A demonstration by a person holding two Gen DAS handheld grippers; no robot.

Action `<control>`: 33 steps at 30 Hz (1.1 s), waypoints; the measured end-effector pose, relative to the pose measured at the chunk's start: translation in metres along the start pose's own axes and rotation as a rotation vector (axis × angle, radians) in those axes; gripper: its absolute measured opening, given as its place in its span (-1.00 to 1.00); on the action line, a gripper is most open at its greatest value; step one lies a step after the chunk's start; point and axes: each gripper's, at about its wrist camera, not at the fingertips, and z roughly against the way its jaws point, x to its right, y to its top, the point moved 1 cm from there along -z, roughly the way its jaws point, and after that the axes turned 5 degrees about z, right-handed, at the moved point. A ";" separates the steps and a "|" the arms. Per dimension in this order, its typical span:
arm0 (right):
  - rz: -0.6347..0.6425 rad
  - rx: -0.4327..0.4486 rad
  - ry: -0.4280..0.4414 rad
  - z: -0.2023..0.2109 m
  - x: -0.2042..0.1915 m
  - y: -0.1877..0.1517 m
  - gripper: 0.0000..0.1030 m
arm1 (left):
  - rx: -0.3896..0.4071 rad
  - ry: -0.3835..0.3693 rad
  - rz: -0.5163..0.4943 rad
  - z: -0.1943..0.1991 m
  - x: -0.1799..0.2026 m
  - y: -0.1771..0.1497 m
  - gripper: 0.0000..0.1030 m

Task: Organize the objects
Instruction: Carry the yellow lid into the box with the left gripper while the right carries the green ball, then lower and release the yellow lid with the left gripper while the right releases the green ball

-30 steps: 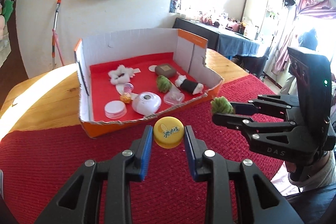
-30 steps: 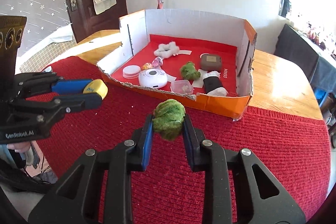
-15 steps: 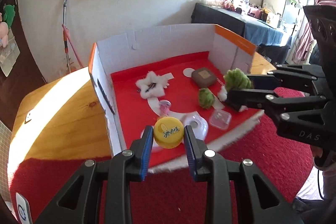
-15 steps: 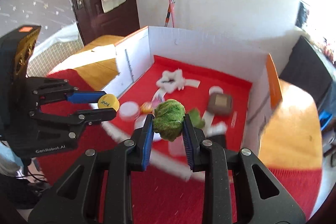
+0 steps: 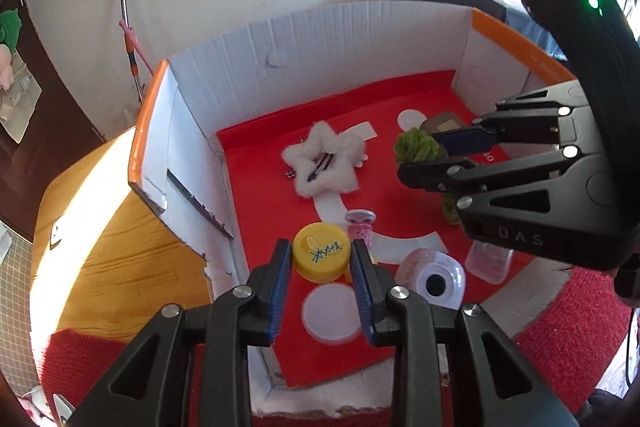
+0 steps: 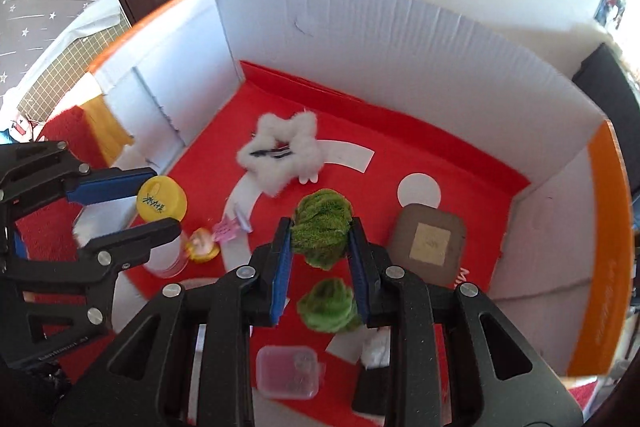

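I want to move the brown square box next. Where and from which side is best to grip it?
Probably from above, jaws across two opposite straight sides of the brown square box. It lies flat on the red floor, rounded corners, near the carton's wall, so a side approach looks cramped.

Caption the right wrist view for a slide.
Right gripper holds a green pompom above the red-lined box; left gripper carries a yellow cap.

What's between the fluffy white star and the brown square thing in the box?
Only bare red lining and a white paper circle lie between the white star and the brown square, seen in the right wrist view.
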 end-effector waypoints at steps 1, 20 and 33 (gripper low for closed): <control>0.001 -0.006 -0.003 -0.002 0.001 0.001 -0.51 | -0.010 0.010 -0.001 -0.004 -0.001 0.000 -0.39; 0.033 -0.126 0.043 -0.025 0.007 0.003 -0.51 | -0.105 0.047 0.025 -0.032 -0.011 0.001 -0.39; 0.036 -0.123 0.043 -0.021 0.009 -0.002 -0.50 | -0.110 0.043 0.029 -0.034 -0.011 0.003 -0.39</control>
